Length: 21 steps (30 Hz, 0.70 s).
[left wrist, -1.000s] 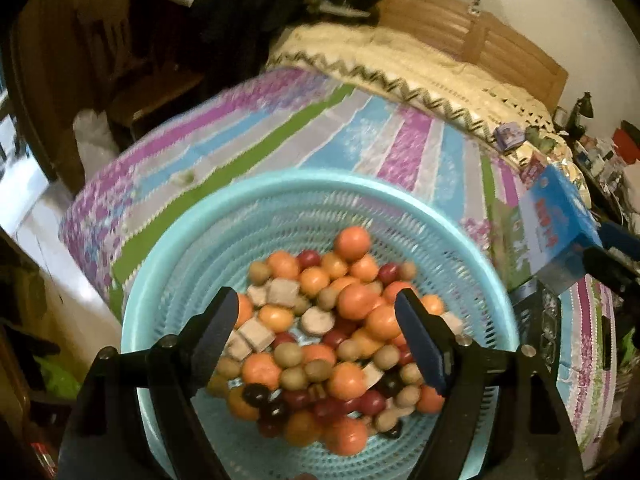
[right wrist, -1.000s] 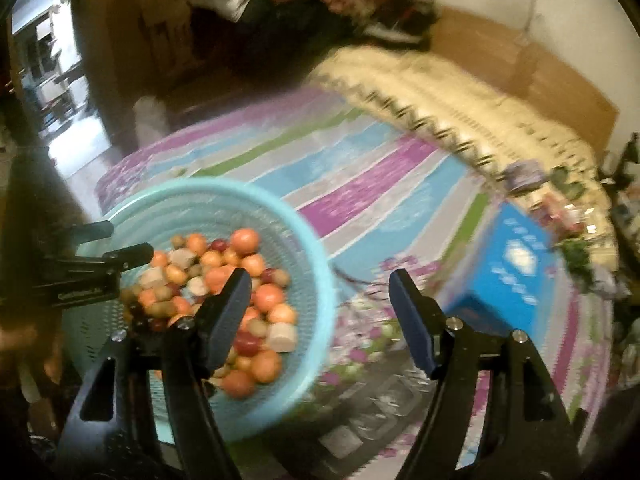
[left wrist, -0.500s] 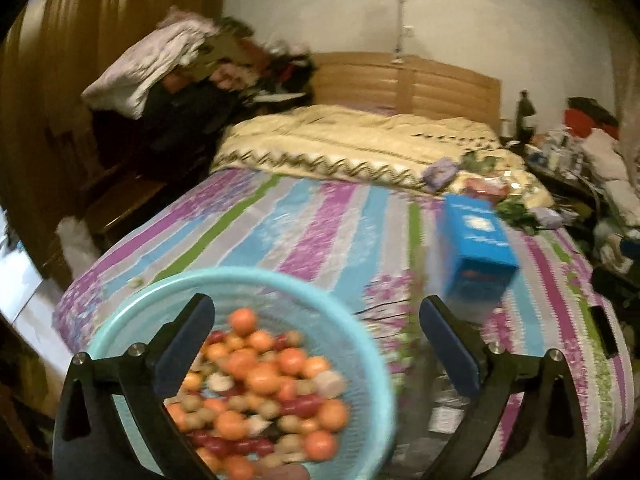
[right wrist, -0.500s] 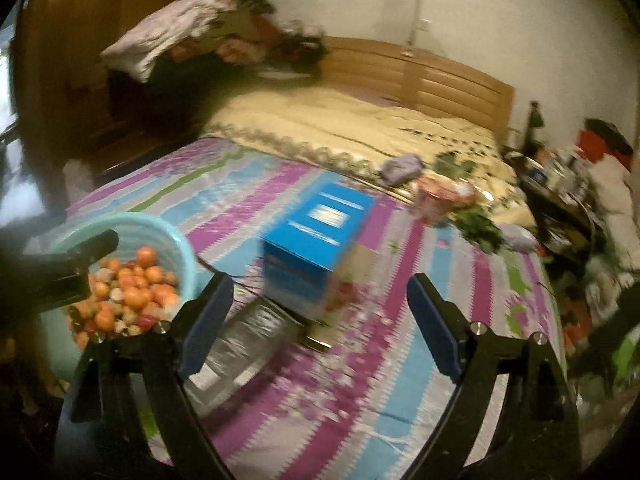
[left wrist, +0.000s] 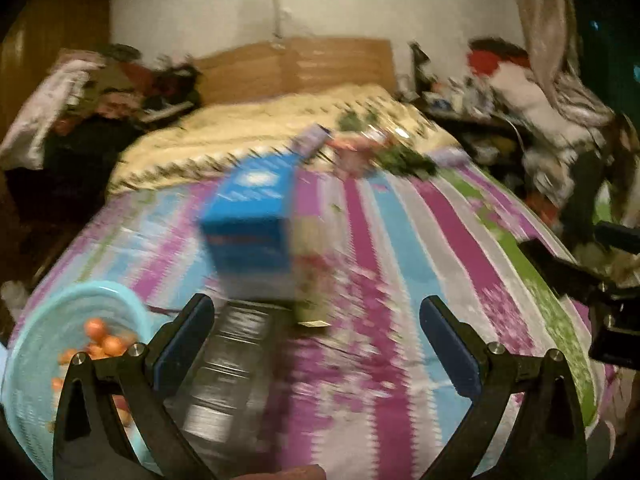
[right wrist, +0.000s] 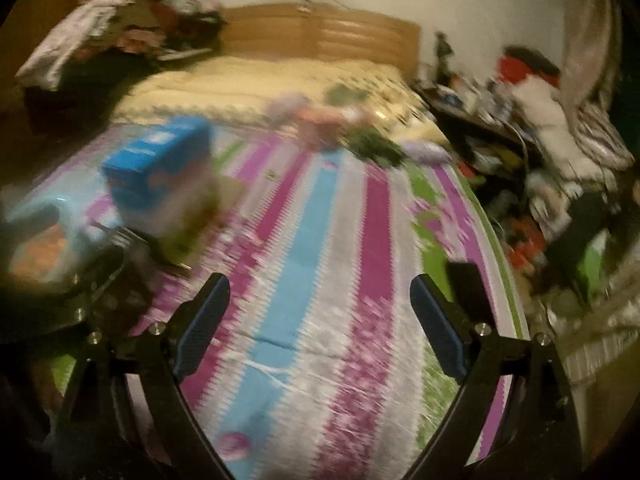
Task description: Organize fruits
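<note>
Striped bedspread (left wrist: 404,240), purple, blue and green, fills both blurred views. Landmark: blue box (left wrist: 252,216) standing mid-bed. Fruits (left wrist: 102,342), small orange ones, sit in the turquoise basket (left wrist: 36,364), left of the box and nearer the cameras. Clear ribbed tray (left wrist: 228,364) lies just in front of the box. Left gripper (left wrist: 316,344) is spread wide and empty; right gripper (right wrist: 320,320), its jaws just widened, also carries nothing. Risk: both aim right of the box, away from the basket; a hasty, smeared approach could clip the box or tip the basket.
</note>
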Available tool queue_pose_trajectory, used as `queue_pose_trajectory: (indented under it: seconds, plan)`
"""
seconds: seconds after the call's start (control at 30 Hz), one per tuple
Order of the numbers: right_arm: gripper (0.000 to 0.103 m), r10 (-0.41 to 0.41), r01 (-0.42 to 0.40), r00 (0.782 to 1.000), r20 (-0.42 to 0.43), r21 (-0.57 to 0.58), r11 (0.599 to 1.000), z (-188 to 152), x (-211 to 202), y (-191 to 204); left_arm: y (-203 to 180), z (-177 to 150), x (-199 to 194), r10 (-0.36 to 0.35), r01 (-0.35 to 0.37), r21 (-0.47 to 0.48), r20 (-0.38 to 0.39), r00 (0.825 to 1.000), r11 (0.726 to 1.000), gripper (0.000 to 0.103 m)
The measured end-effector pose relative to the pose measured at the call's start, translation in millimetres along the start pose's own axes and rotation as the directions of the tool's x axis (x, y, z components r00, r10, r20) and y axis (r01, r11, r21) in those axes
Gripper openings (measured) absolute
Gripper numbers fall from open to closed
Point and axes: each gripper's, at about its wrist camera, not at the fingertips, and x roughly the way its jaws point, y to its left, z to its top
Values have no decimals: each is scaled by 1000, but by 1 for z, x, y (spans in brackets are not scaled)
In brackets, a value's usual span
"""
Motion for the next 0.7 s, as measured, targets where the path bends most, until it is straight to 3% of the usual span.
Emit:
queue_pose_trajectory:
  seconds: [0.3, 0.7]
  plan:
    - [92, -52, 62, 990, -129, 71, 996, -47, 40, -49, -70, -42, 60, -17, 31, 88, -156, 988, 996, 103]
    - [92, 74, -44, 980, -184, 161, 986, -89, 83, -67, -82, -62, 104, 8, 16, 93, -244, 970, 996, 103]
